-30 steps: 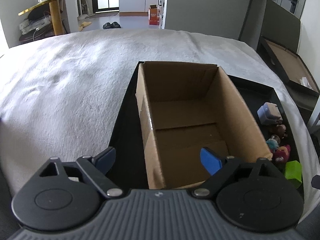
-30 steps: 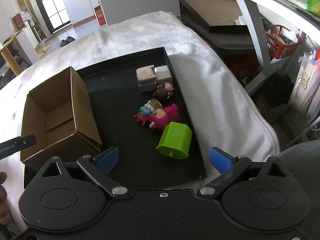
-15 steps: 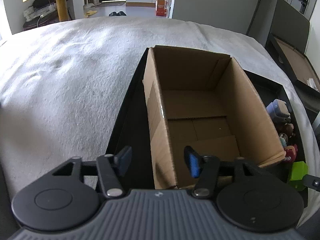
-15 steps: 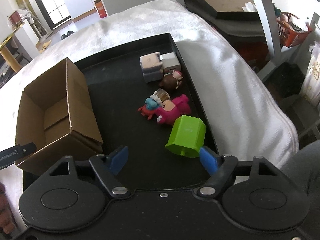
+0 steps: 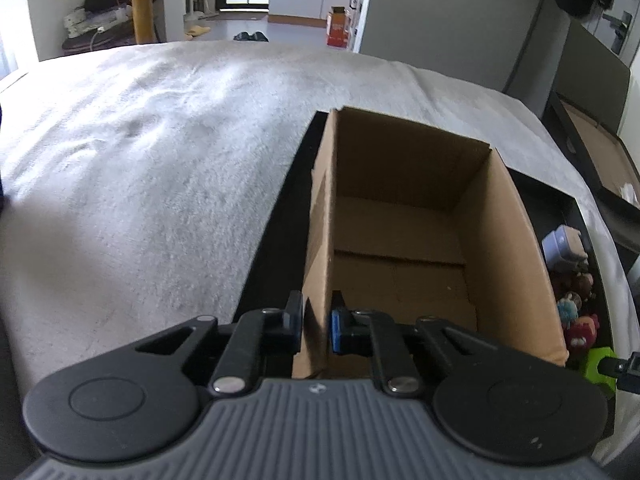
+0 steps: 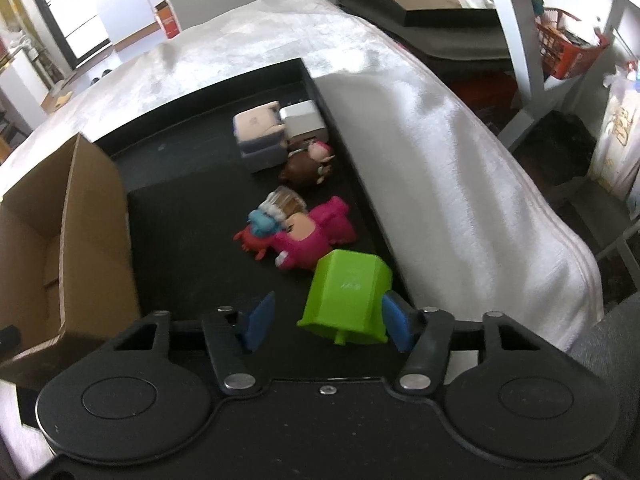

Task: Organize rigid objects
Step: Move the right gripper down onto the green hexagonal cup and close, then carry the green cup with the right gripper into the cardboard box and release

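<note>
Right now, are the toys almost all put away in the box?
Not yet. The box looks empty inside. The left gripper pinches the box's near wall, which steadies it. The right gripper is open around the green block, not closed on it. Left on the tray: that block, the pink toy, the brown toy and two little cubes.

Readable text: none in either view
Green block (image 6: pixel 349 284): faint embossed marks on upper face, too blurred to read
Orange carton (image 5: pixel 337 32) on far floor: print too small to make out
Left gripper (image 5: pixel 316 325) housing: small logo mark at centre, no letters legible
</note>
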The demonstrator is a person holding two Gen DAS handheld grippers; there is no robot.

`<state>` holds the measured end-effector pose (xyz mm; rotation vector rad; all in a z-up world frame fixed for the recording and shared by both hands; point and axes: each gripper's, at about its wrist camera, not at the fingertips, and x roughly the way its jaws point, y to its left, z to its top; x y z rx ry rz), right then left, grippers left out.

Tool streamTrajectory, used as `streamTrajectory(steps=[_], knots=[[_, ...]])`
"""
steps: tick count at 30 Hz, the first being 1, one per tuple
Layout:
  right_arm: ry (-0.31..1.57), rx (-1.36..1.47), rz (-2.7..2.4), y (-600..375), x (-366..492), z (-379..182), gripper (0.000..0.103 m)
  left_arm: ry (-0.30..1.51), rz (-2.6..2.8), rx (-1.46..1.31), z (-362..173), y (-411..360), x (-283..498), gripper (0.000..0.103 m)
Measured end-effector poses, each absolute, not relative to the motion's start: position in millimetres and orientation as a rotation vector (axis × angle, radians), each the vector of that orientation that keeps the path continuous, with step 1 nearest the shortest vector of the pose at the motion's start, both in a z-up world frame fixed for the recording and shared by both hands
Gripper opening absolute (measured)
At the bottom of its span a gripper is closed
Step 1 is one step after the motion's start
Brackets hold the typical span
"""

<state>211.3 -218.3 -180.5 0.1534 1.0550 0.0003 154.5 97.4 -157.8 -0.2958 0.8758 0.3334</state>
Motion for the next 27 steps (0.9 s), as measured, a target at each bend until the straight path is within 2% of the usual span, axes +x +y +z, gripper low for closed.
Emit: streamTrajectory(steps=[5, 7, 11, 19, 27], knots=[[1.056, 0.15, -0.025, -220, 216, -189, 0.043, 0.873, 0.34, -0.295, -157, 99, 154, 0.013], [1.052, 0.128, -0.033, -218, 217, -193, 0.043, 0.872, 0.351, -0.27, -157, 97, 154, 0.013], [1.031, 0.074, -0.032, -211, 218, -195, 0.043, 0.869, 0.371, -0.237, -156, 94, 153, 0.013], [1.042, -0.034, -0.018, -197, 222, -201, 0.052, 0.861, 0.394, -0.134, -158, 83, 154, 0.013], [1.038, -0.105, 0.026, -186, 223, -201, 0.05, 0.85, 0.41, -0.048, -162, 76, 157, 0.013]])
